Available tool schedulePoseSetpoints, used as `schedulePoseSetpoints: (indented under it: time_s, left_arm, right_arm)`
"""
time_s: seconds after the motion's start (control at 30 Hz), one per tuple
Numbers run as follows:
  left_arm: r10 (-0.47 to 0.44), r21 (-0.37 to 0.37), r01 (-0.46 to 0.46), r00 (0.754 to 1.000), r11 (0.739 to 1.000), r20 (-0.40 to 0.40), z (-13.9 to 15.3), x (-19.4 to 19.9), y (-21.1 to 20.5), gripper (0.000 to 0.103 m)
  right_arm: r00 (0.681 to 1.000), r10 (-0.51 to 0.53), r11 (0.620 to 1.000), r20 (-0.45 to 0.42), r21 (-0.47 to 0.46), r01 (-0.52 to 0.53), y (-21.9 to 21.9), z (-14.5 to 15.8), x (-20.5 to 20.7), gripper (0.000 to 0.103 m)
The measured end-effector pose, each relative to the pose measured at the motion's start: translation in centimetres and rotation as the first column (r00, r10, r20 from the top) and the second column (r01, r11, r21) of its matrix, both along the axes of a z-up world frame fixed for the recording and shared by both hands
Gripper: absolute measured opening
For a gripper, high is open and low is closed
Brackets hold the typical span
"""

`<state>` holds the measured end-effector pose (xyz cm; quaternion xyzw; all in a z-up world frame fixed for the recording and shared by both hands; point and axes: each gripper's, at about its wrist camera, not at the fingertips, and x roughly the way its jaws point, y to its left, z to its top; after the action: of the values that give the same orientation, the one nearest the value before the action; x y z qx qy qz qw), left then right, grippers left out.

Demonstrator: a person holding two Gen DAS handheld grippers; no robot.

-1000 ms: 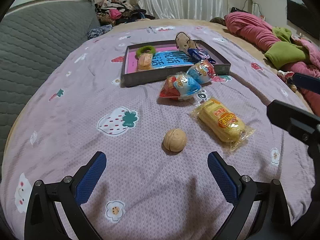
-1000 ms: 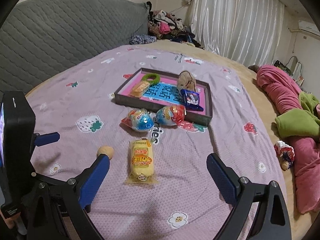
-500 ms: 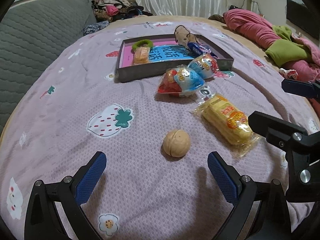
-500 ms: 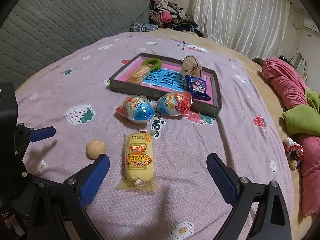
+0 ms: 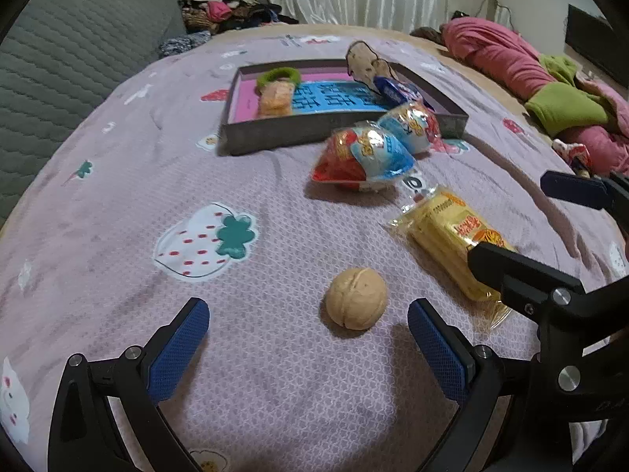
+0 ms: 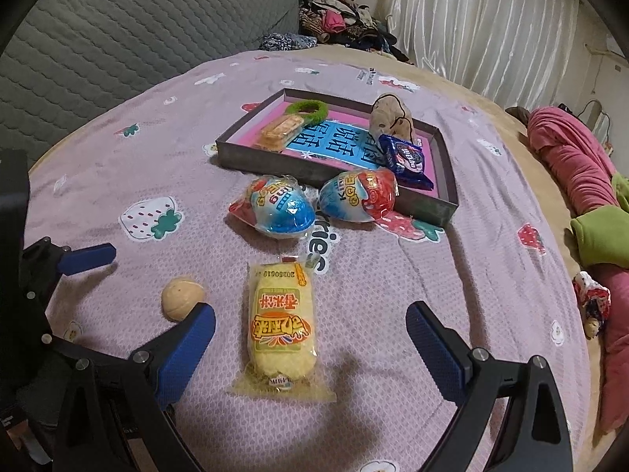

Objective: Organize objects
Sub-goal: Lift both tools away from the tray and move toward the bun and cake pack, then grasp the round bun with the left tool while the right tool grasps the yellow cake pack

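L wrist: our left gripper [image 5: 308, 328] has its blue pads spread wide, w/ the round tan walnut [image 5: 356, 303] on the purple bedspread [image 5: 118, 196] between them, untouched.

R wrist: our right gripper [image 6: 310, 336] is likewise wide apart, straddling the yellow plastic-wrapped snack cake [image 6: 280, 325]; dark rectangular tray [image 6: 428, 204] lies beyond.

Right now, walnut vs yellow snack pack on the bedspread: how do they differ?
Shape: the walnut is a small round ball; the yellow snack pack is a long flat packet.
Surface: the walnut is a bare tan shell; the yellow snack pack is sealed in clear printed plastic.
Position: the walnut lies ahead of the open left gripper; the yellow snack pack lies ahead of the open right gripper.
Shared: both rest on the bedspread, outside the tray, ungrasped.
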<state>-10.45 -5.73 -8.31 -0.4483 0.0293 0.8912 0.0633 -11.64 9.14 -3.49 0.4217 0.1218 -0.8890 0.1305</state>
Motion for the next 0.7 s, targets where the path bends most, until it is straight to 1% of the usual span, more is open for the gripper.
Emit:
schedulePoseSetpoints:
  time_s: [0.17, 0.3, 0.4, 0.5, 0.63, 0.7]
  left_arm:
    - [-0.011, -0.021, 0.011, 1.000, 1.000, 0.003, -0.6, -0.2, 0.3, 0.100]
    - [-0.012, -0.007, 0.012, 1.000, 1.000, 0.009, -0.9, -0.6, 0.2, 0.098]
    - [-0.015, 0.007, 0.015, 1.000, 1.000, 0.013, -1.1, -0.8, 0.1, 0.095]
    - [-0.024, 0.010, 0.023, 1.000, 1.000, 0.016, -1.2, -1.0, 0.3, 0.089]
    - [-0.040, 0.014, 0.040, 0.999, 0.999, 0.013, -1.3, -1.1, 0.7, 0.077]
    - [-0.048, 0.015, 0.048, 0.999, 0.999, 0.014, -1.3, -1.2, 0.8, 0.073]
  right_arm:
    - [1.000, -0.006, 1.000, 0.011, -0.005, 0.006, 0.1, -0.5, -0.6, 0.098]
    - [1.000, -0.011, 1.000, 0.020, -0.010, 0.011, 0.2, -0.8, -0.9, 0.098]
    - [1.000, -0.008, 1.000, 0.029, -0.017, 0.009, 0.0, -1.1, -1.2, 0.098]
    - [0.999, -0.008, 1.000, 0.037, -0.013, 0.008, -0.2, -1.4, -1.5, 0.096]
    - [0.999, -0.007, 1.000, 0.052, -0.012, 0.007, -0.4, -1.9, -1.9, 0.091]
    - [0.998, -0.007, 1.000, 0.066, -0.011, 0.007, -0.4, -2.2, -2.2, 0.084]
